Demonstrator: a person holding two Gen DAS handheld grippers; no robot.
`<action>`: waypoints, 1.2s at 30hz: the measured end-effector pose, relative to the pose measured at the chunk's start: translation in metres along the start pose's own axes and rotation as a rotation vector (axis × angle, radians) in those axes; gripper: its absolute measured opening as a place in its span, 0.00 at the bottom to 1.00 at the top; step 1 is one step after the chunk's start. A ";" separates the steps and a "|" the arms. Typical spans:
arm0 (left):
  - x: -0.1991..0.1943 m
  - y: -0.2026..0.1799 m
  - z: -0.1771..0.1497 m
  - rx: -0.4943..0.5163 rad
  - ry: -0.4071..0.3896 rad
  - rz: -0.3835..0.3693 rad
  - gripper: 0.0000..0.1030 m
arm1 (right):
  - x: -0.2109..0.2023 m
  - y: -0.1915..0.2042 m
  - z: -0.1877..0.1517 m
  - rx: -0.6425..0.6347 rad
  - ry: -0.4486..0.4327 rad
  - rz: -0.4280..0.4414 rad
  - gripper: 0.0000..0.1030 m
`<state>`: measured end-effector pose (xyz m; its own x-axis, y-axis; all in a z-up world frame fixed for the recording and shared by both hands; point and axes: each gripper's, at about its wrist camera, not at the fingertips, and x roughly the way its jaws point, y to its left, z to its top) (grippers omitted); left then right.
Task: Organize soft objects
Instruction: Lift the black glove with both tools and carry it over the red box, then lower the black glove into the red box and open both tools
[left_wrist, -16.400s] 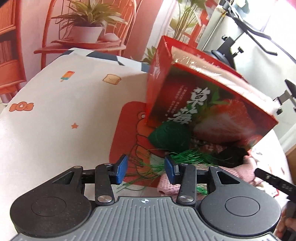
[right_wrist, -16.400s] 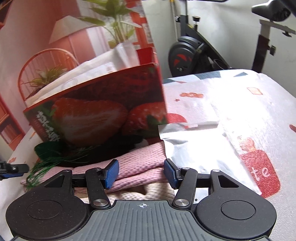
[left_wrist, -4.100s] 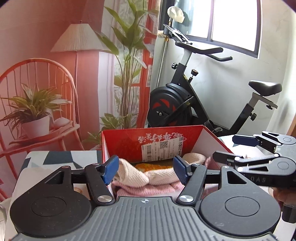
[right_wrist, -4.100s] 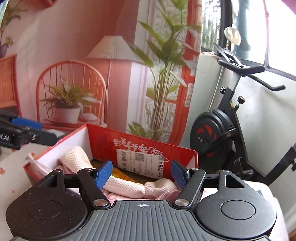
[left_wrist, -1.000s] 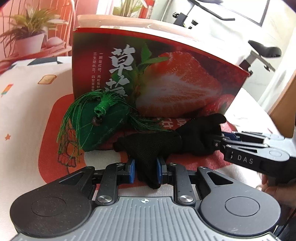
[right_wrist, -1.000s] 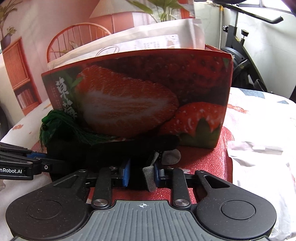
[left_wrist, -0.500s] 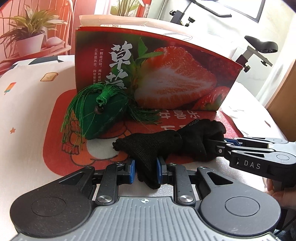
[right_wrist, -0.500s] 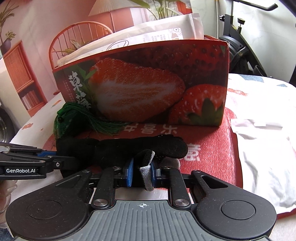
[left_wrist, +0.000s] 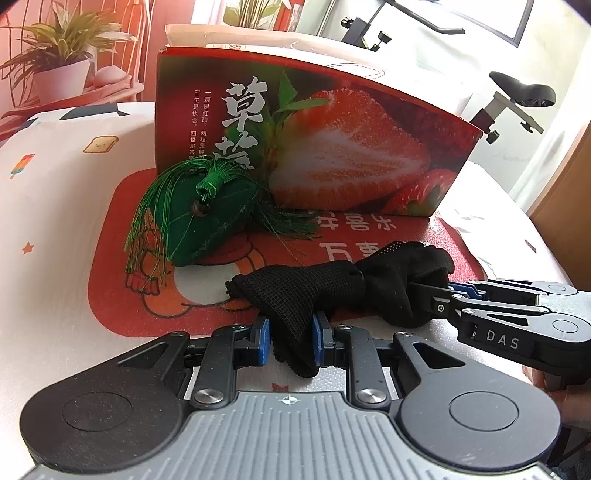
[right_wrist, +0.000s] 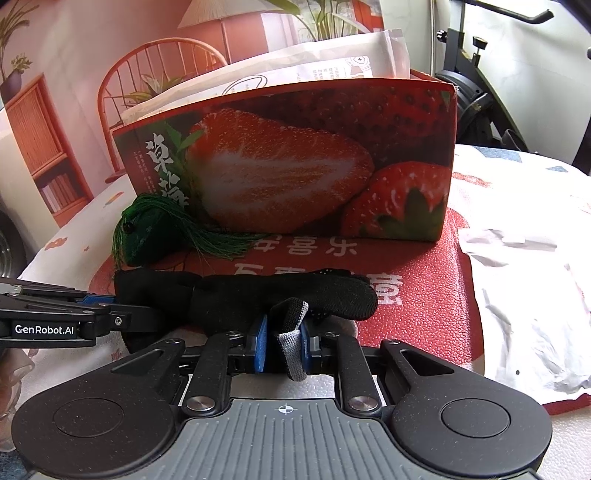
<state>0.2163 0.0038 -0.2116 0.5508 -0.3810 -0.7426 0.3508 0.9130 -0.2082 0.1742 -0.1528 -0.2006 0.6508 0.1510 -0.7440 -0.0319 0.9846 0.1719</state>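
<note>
A black knit glove (left_wrist: 332, 284) (right_wrist: 258, 295) hangs stretched between both grippers, just above the red mat. My left gripper (left_wrist: 290, 341) is shut on its cuff end. My right gripper (right_wrist: 282, 349) is shut on its other end, at a grey-edged tab; it also shows in the left wrist view (left_wrist: 443, 299). A green tasselled pouch (left_wrist: 195, 221) (right_wrist: 147, 236) lies on the mat against the strawberry box (left_wrist: 332, 147) (right_wrist: 295, 166), which stands upright behind it.
The red mat (left_wrist: 424, 229) (right_wrist: 424, 302) lies on a white patterned tablecloth (left_wrist: 55, 184). A crumpled white bag (right_wrist: 524, 295) lies at the right. White bags (right_wrist: 295, 62) stick out of the box. A chair, plants and an exercise bike stand beyond the table.
Both grippers have drawn back from the box, holding the glove. The glove now hangs nearer the mat's front edge, farther from the box and the pouch.
</note>
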 end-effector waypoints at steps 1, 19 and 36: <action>0.000 0.000 0.000 -0.002 0.001 -0.001 0.23 | 0.000 0.000 0.000 0.000 0.001 0.000 0.16; -0.076 -0.013 0.056 0.095 -0.308 -0.038 0.19 | -0.061 0.010 0.057 -0.065 -0.283 0.020 0.12; -0.024 0.016 0.196 -0.082 -0.192 -0.105 0.19 | -0.007 -0.010 0.214 -0.089 -0.267 -0.015 0.12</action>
<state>0.3572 -0.0012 -0.0727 0.6511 -0.4885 -0.5809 0.3557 0.8725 -0.3350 0.3324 -0.1827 -0.0594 0.8284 0.1189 -0.5474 -0.0792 0.9923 0.0956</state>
